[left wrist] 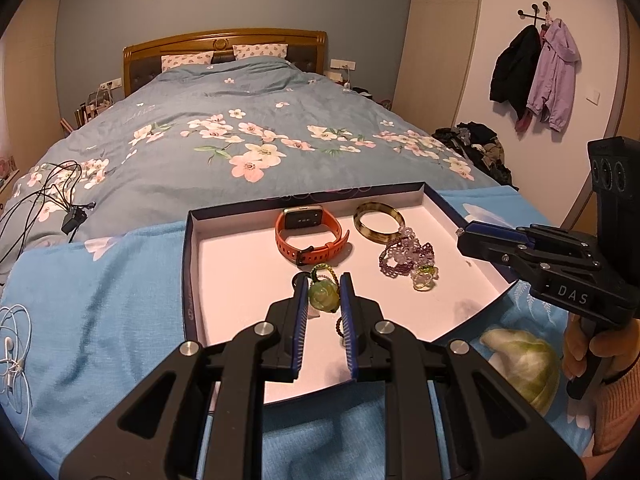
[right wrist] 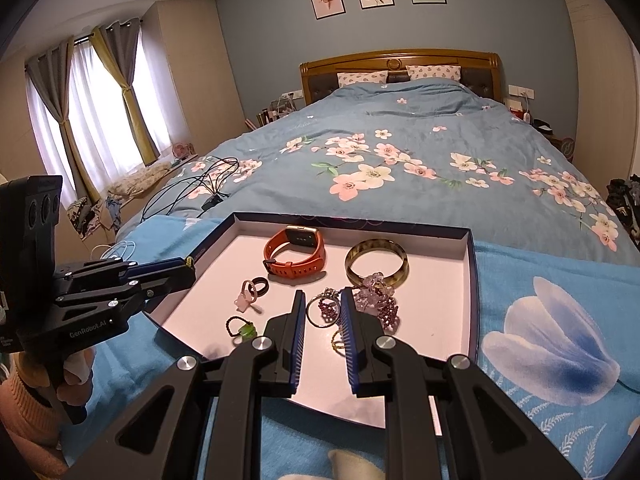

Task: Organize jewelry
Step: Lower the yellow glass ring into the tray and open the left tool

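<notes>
A shallow box tray [left wrist: 192, 264] [right wrist: 472, 280] lies on a blue towel on the bed. In it lie an orange watch [left wrist: 310, 236] [right wrist: 296, 254], a brown bangle [left wrist: 378, 222] [right wrist: 376, 266], purple bead bracelets [left wrist: 406, 254] [right wrist: 378, 300], a black ring [right wrist: 260, 286] and a pink flower ring [right wrist: 244, 300]. My left gripper [left wrist: 325, 292] is closed on a green flower ring [left wrist: 323, 296]; from the right wrist view it [right wrist: 188, 264] hangs over the tray's left edge. My right gripper [right wrist: 323, 300] is closed on a silver stone ring [right wrist: 324, 308]; from the left wrist view it [left wrist: 464, 234] is at the tray's right edge.
A green bead ring [right wrist: 242, 328] and a gold ring [right wrist: 338, 340] lie near the tray's front. Black cables [left wrist: 52, 200] and white earphones [left wrist: 14, 352] lie on the bed at left. A round green-white cushion [left wrist: 528, 364] sits by the tray's right corner.
</notes>
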Available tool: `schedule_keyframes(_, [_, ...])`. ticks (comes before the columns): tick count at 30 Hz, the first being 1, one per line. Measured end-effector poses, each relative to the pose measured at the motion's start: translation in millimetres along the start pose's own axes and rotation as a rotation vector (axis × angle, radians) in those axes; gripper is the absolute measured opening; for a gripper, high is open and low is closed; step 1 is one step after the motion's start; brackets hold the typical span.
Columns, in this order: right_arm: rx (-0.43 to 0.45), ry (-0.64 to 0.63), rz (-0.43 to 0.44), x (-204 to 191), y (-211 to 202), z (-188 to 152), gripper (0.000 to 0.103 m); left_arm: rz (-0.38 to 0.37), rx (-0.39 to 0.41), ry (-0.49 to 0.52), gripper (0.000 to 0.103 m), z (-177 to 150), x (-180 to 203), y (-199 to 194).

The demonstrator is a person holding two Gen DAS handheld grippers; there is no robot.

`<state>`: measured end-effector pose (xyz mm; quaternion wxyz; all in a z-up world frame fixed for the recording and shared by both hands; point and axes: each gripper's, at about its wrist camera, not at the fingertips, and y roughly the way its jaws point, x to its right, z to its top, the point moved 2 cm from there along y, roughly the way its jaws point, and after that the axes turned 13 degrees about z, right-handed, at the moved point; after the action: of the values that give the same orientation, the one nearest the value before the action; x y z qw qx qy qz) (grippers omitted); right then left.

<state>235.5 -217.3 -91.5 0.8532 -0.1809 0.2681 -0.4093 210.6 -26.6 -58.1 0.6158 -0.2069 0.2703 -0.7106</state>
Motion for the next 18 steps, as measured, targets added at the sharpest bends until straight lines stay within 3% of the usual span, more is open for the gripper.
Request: schedule_keyframes(18, [-0.026,0.016,-0.010,10.6,12.2,3.2,0.016,0.025,-0.031,0.010,0.016,4.7,3.4,20.5])
